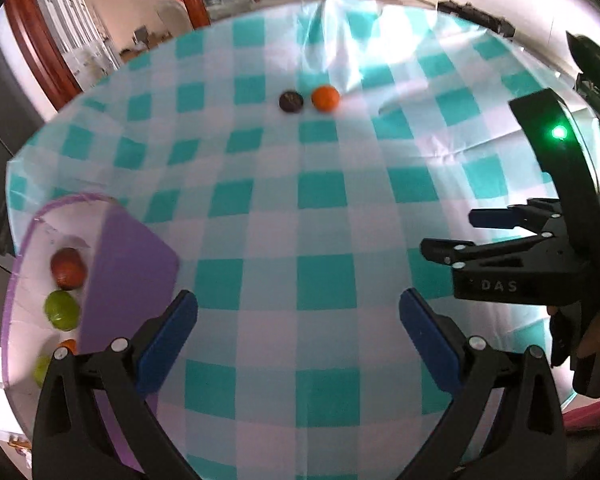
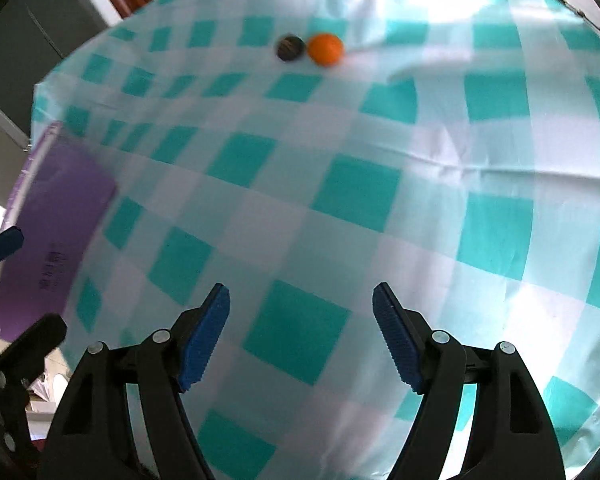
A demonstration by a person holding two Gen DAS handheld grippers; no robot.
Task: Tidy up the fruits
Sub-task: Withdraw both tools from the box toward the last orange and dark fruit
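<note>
1. Orange (image 1: 325,98) and dark fruit (image 1: 291,101): far across the checked tablecloth (image 1: 324,216), touching side by side, dark one on the left; both round, with no long axis to tell.
2. Purple box (image 1: 128,280) at near left, holding a red fruit (image 1: 68,268), a green fruit (image 1: 62,310) and more, partly hidden behind its wall.
3. Bare cloth between grippers and the far pair, nothing in the way.
4. Left gripper (image 1: 298,336): spread wide, empty, above the cloth beside the box.
5. Right gripper (image 2: 302,338): released, partly spread, empty, angled down at the cloth.
</note>
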